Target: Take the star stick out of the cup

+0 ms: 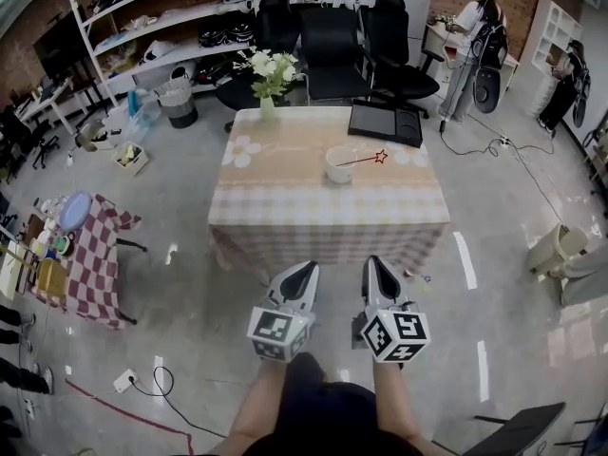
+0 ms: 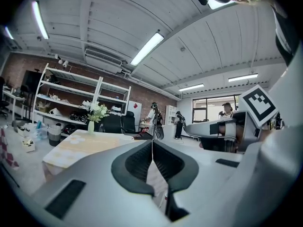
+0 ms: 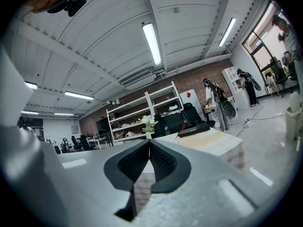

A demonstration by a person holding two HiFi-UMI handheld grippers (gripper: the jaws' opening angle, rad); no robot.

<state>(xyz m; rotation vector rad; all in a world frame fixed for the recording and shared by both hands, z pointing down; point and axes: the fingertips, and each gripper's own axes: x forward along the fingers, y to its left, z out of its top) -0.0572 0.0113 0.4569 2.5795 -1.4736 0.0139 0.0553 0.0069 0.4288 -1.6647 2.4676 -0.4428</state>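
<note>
Head view showed the task not yet begun: the star stick point(image 1: 361, 161) leaned in the cup point(image 1: 339, 164) on the checked table point(image 1: 285, 198). The left gripper point(image 1: 305, 267) and right gripper point(image 1: 375, 263) hung well short of the cup, jaws together, empty. Beyond the cup stood a flower vase point(image 1: 270, 88), a black tray point(image 1: 385, 123) and shelving point(image 1: 142, 41).

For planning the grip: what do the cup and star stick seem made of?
The cup looks like smooth white ceramic or plastic. The star stick is a thin red rod with an outlined star, perhaps plastic or wire; too small to tell.
</note>
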